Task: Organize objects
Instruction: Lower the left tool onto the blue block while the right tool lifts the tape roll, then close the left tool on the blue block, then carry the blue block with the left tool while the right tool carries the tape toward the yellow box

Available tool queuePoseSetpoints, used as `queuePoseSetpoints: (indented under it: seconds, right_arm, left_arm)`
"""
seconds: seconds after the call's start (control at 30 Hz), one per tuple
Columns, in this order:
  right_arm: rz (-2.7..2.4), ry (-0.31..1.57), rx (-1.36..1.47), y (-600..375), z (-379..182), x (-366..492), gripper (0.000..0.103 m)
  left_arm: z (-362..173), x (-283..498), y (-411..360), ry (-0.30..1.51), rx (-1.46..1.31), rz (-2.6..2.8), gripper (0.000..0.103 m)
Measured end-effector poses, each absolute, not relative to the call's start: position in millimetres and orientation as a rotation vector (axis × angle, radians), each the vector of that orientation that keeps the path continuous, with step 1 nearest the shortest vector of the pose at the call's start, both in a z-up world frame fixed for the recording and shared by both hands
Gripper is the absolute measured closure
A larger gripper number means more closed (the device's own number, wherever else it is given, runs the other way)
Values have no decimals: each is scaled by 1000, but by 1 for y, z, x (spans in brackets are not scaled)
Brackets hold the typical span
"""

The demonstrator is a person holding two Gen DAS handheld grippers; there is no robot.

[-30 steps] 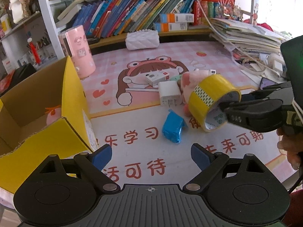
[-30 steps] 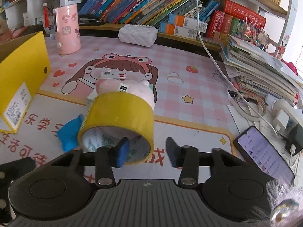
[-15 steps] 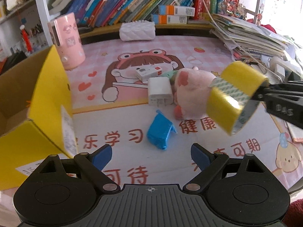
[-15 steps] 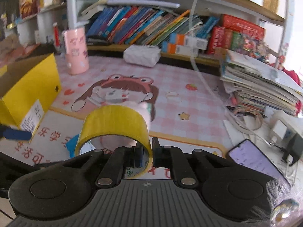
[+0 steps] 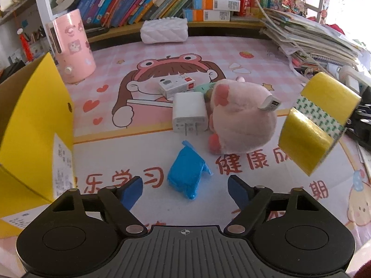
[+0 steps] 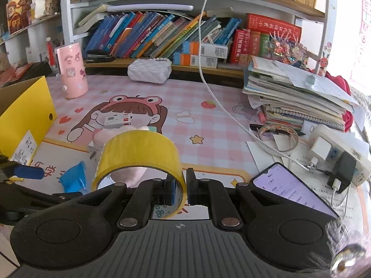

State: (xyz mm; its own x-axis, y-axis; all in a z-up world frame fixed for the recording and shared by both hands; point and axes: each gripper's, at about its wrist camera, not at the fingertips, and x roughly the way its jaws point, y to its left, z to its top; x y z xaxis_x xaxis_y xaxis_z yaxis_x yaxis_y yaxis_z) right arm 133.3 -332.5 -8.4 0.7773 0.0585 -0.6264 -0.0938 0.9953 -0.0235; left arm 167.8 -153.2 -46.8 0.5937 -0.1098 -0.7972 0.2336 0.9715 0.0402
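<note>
The right hand-held gripper [image 6: 180,190] was clenched on the wall of a yellow tape roll [image 6: 139,155], holding it clear of the table [image 5: 243,44] at the right of the scene. The left hand-held gripper [image 5: 185,188] hung released and empty, low over a blue packet [image 5: 186,173]. Judging by the open yellow cardboard box [image 5: 34,125] at the left, sorting looked barely started: the tape was lifted but well apart from the box. Left lying on the table were the blue packet, a white charger [image 5: 189,113], a pink plush toy [image 5: 241,120] just beside it, and a small white carton [image 5: 175,85] farther back.
</note>
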Motion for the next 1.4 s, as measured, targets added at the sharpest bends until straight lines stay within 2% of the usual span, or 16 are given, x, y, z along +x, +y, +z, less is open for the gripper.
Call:
queuePoseSetpoints:
  seconds: [0.1, 0.33, 0.47, 0.77, 1.4]
  right_arm:
    - [95, 680, -65, -332, -10, 137, 94]
    - [114, 695, -62, -337, -13, 143, 94]
    - [118, 713, -48, -340, -16, 146, 94]
    - [112, 733, -25, -334, -17, 139, 94]
    - [170, 721, -63, -247, 0, 79, 94]
  left_arm:
    - [-51, 176, -156, 919, 150, -191, 35]
    - [-57, 185, -159, 917, 159, -181, 43]
    - [-56, 184, -159, 918, 144, -205, 59]
    - [-49, 164, -141, 911, 46, -223, 66]
    - [-11, 79, -48, 782, -28, -171, 67]
